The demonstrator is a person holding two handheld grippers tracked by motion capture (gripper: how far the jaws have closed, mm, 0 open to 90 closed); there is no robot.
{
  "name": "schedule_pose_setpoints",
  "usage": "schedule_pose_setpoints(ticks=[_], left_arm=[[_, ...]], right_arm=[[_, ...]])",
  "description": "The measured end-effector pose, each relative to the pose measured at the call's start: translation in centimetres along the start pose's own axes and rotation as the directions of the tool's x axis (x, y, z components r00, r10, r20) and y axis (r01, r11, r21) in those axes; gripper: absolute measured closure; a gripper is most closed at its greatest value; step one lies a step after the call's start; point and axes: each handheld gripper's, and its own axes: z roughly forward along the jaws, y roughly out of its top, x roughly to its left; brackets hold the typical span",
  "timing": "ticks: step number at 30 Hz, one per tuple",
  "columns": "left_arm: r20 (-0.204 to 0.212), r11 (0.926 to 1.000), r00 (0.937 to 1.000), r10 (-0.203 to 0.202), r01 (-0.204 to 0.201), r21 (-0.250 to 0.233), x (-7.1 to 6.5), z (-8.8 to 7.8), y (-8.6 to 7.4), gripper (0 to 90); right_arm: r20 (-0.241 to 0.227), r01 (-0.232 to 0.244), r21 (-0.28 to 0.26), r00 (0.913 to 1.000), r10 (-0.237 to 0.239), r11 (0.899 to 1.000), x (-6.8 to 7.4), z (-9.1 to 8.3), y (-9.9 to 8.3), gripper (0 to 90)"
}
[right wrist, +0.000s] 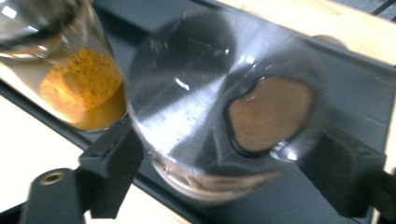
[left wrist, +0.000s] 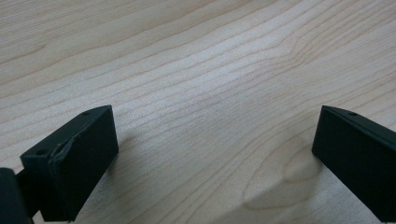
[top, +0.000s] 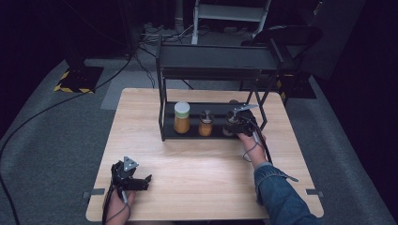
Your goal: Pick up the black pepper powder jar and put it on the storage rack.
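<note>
Three jars stand on the black rack's (top: 165, 123) lower shelf, on a pale wood table (top: 202, 168) over grey carpet. At two o'clock my right gripper (right wrist: 219, 154) straddles the rightmost jar (right wrist: 219, 112), jaws loosened beside it. At seven o'clock my left gripper (left wrist: 215, 154) rests wide open, holding nothing
</note>
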Motion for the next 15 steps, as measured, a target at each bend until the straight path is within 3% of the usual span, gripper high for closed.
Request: schedule_pose_setpoints(ticks=[8,15], left_arm=[[0.0,1.0,1.0,-0.001,0.001,0.0,0.0,0.0,0.0,0.4],[0.0,1.0,1.0,0.0,0.0,0.0,0.0,0.0,0.0,0.4]], right_arm=[[-0.023,-0.002,-0.04,0.9997,0.001,0.999,-0.8,-4.0,-0.3,7.0],[-0.029,0.044,-0.076,0.9985,-0.047,0.996,-1.0,-7.2,-2.3,3.9]])
